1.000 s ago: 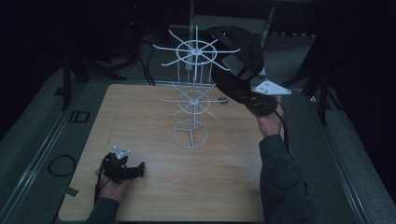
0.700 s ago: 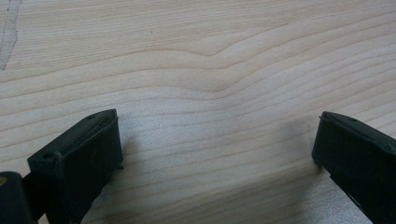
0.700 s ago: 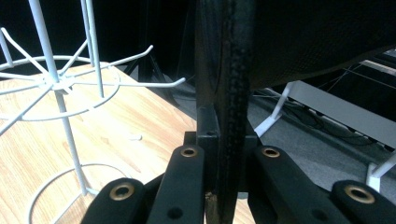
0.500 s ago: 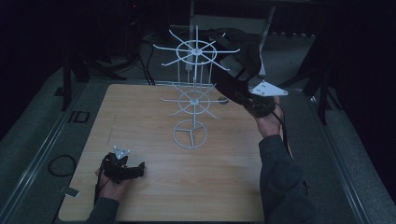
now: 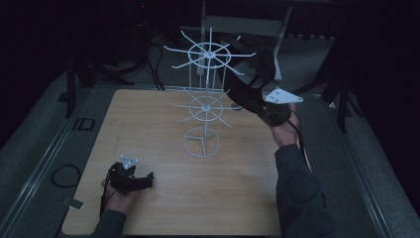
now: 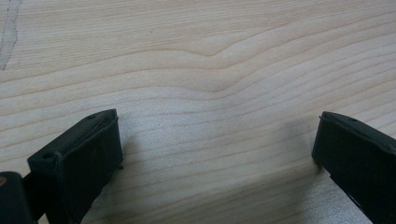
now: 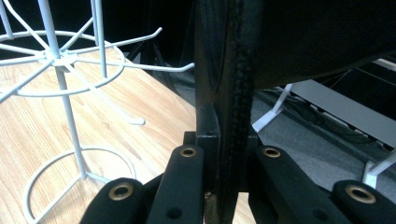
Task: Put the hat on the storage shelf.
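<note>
A white wire rack (image 5: 204,106) with two tiers of spoke hooks stands on the wooden table (image 5: 148,124). My right gripper (image 5: 242,96) is raised beside the rack's right side, shut on a black fabric item (image 5: 257,64) that reaches up toward the top tier's hooks. In the right gripper view the jaws (image 7: 228,140) pinch its stitched edge (image 7: 238,70), with the rack (image 7: 60,60) to the left. My left gripper (image 5: 141,181) rests on the table near the front left. Its jaws (image 6: 217,154) stand wide open over bare wood (image 6: 210,56), with nothing between them.
Dark floor and cables surround the table. A cable loop (image 5: 65,175) lies left of it. White furniture legs (image 7: 275,112) stand on the floor behind the rack. Metal rails run along both long sides of the table.
</note>
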The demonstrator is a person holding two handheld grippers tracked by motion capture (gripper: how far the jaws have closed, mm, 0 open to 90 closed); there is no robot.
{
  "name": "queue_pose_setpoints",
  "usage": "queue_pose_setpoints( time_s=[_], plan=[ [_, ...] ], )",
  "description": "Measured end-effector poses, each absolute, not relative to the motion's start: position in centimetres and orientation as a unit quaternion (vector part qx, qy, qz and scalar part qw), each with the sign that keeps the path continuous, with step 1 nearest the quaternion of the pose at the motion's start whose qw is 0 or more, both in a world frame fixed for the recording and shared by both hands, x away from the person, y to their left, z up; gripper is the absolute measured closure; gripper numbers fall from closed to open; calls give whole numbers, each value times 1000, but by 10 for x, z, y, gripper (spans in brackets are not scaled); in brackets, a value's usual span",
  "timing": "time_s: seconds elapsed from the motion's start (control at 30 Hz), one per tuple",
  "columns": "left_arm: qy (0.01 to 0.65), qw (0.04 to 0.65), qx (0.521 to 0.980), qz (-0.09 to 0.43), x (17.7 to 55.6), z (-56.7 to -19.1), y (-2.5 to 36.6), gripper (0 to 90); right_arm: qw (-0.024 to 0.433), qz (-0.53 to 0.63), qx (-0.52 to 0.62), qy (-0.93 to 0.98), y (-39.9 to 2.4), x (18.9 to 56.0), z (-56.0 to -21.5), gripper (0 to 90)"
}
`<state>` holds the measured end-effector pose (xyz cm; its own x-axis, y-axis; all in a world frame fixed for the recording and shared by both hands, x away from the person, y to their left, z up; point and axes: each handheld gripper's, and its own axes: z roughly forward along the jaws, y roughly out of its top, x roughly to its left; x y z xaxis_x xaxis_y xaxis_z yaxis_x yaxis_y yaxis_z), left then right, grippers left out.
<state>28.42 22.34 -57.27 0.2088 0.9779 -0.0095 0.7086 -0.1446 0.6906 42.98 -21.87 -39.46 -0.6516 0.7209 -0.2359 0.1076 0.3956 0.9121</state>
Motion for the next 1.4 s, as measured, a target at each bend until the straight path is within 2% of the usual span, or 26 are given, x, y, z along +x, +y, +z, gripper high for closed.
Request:
queue_pose_setpoints(
  time_s=[0.2, 0.57, 0.83, 1.03, 1.1, 1.13, 1.4],
  plan=[
    [585, 292, 720, 230, 284, -573, 223, 15, 317, 480, 266, 774, -218, 430, -395, 846],
    [585, 291, 721, 230, 284, -573, 223, 15, 308, 493, 273, 767, -222, 431, -393, 738],
    [585, 291, 721, 230, 284, -573, 223, 15, 291, 495, 280, 769, -225, 434, -397, 598],
    [585, 291, 721, 230, 284, -573, 223, 15, 282, 492, 290, 771, -225, 436, -399, 460],
    [585, 291, 721, 230, 284, -573, 223, 15, 282, 492, 291, 770, -225, 436, -399, 460],
    [585, 291, 721, 230, 284, -573, 224, 15, 283, 491, 296, 769, -225, 437, -399, 404],
    [585, 291, 722, 230, 284, -572, 224, 15, 283, 491, 316, 761, -230, 438, -399, 310]
  ],
)
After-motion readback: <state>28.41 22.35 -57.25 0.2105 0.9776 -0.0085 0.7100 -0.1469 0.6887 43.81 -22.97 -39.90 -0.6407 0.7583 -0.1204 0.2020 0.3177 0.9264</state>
